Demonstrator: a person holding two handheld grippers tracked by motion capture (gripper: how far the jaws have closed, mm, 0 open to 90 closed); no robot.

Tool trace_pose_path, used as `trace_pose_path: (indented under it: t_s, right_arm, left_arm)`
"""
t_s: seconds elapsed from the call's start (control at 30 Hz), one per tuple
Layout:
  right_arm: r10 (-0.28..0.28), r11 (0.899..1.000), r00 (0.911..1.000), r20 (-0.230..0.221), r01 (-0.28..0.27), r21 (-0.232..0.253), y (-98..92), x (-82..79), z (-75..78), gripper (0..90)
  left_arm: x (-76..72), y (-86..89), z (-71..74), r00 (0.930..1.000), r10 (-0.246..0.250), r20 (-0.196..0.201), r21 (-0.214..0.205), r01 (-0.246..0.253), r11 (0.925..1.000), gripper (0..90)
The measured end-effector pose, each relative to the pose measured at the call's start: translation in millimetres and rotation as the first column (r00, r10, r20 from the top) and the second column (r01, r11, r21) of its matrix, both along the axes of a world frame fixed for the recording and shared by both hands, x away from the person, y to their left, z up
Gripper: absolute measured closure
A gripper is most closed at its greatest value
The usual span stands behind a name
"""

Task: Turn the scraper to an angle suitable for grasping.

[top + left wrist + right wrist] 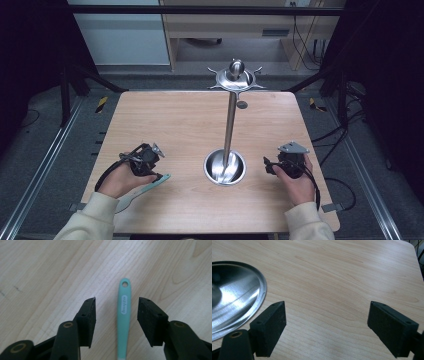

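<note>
My left gripper [117, 308] sits loose around the teal spatula [123, 322], pads not touching; closing off-centre could skid it away.

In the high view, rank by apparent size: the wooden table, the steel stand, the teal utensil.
1. wooden table, largest by far.
2. steel stand, tall pole on a round base.
3. teal utensil, smallest, partly hidden under the left hand.
</note>
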State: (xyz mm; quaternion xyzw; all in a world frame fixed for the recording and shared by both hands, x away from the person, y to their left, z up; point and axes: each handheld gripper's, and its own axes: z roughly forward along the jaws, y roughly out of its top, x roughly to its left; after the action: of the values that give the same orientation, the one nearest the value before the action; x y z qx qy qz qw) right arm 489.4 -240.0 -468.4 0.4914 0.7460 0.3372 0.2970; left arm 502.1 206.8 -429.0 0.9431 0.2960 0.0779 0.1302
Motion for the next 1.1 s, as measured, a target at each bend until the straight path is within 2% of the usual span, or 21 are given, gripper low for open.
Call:
trace_pose_path:
  t_s: [0.1, 0.23, 0.47, 0.63, 0.77, 0.9, 1.1]
  right_arm:
    - [0.001, 1.0, 1.0, -0.002, -0.001, -0.001, 0.0, 0.4, -0.3, 15.6]
    - [0.002, 1.0, 1.0, -0.001, -0.002, 0.001, -0.2, 0.1, 0.1, 15.6]
    - [-0.002, 1.0, 1.0, -0.002, 0.002, 0.002, -0.6, 0.0, 0.3, 15.6]
    - [0.001, 1.0, 1.0, -0.001, -0.001, -0.002, -1.1, 0.0, 0.5, 15.6]
    - [0.002, 1.0, 1.0, -0.002, -0.002, -0.003, -1.2, -0.2, 0.5, 15.5]
    - [0.001, 1.0, 1.0, -0.004, -0.001, -0.003, -1.5, -0.3, 0.8, 15.6]
    - [0.004, 1.0, 1.0, 0.0, -0.004, -0.001, -1.8, -0.4, 1.0, 15.6]
  left_arm:
    - [1.4, -4.0, -0.6, 0.9998, -0.003, -0.019, 0.013, 0.003, 0.9999, 47.3]
    - [4.5, -12.5, -8.0, 0.997, -0.029, -0.072, 0.037, 0.032, 0.9988, 47.5]
    - [6.3, -17.3, -21.5, 0.9924, -0.042, -0.116, 0.069, 0.05, 0.9964, 47.8]
    - [7.8, -17.3, -26.3, 0.9917, -0.039, -0.123, 0.072, 0.048, 0.9963, 50.2]
    - [9.3, -16.5, -27.3, 0.9921, -0.032, -0.121, 0.076, 0.042, 0.9962, 56.5]
    - [12.0, -17.4, -29.2, 0.9918, -0.027, -0.125, 0.075, 0.036, 0.9965, 59.2]
    - [13.1, -19.4, -27.0, 0.9937, -0.025, -0.109, 0.07, 0.033, 0.997, 66.8]
